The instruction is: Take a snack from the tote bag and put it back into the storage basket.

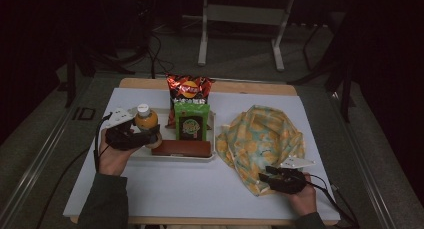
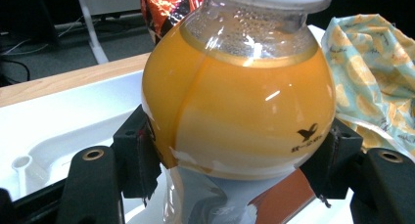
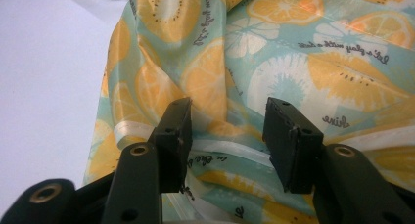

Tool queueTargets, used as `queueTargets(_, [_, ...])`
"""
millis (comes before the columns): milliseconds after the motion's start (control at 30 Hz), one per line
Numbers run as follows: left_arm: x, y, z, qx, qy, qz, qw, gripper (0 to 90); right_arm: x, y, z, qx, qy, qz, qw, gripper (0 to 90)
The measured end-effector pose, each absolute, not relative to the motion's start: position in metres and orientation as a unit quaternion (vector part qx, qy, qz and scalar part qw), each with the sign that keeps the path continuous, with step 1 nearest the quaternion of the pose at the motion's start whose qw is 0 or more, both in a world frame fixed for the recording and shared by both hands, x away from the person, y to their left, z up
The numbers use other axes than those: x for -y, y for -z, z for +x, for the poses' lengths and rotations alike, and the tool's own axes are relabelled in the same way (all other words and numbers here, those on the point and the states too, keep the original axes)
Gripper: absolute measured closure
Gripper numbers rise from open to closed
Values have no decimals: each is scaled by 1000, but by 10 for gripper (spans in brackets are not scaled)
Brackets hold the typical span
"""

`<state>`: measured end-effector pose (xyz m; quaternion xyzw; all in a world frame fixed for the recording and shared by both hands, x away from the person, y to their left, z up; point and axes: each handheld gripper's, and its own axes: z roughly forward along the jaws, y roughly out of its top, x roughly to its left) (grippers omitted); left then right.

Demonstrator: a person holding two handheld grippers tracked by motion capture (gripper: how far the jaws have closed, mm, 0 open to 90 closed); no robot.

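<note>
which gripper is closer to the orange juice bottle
Left. The left gripper has its jaws on either side of the juice bottle at the white tray, pads at its sides. The right gripper is across the table at the fruit-print bag.

Dim room, grey floor (image 1: 235, 54) strewn with dark cables (image 1: 155, 56), pale metal frame stand (image 1: 240, 19) beyond wooden table (image 1: 240, 86) under white sheet (image 1: 200, 184), blackness at both sides, light falling mostly on tabletop.
</note>
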<state>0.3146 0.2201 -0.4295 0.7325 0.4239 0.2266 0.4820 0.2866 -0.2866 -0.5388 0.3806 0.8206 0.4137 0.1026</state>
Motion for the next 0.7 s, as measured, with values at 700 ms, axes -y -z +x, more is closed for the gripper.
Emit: queueTargets(700, [-240,440,312,-430,-230,728,481,327,287,539,287,-821,-414,380,102,531])
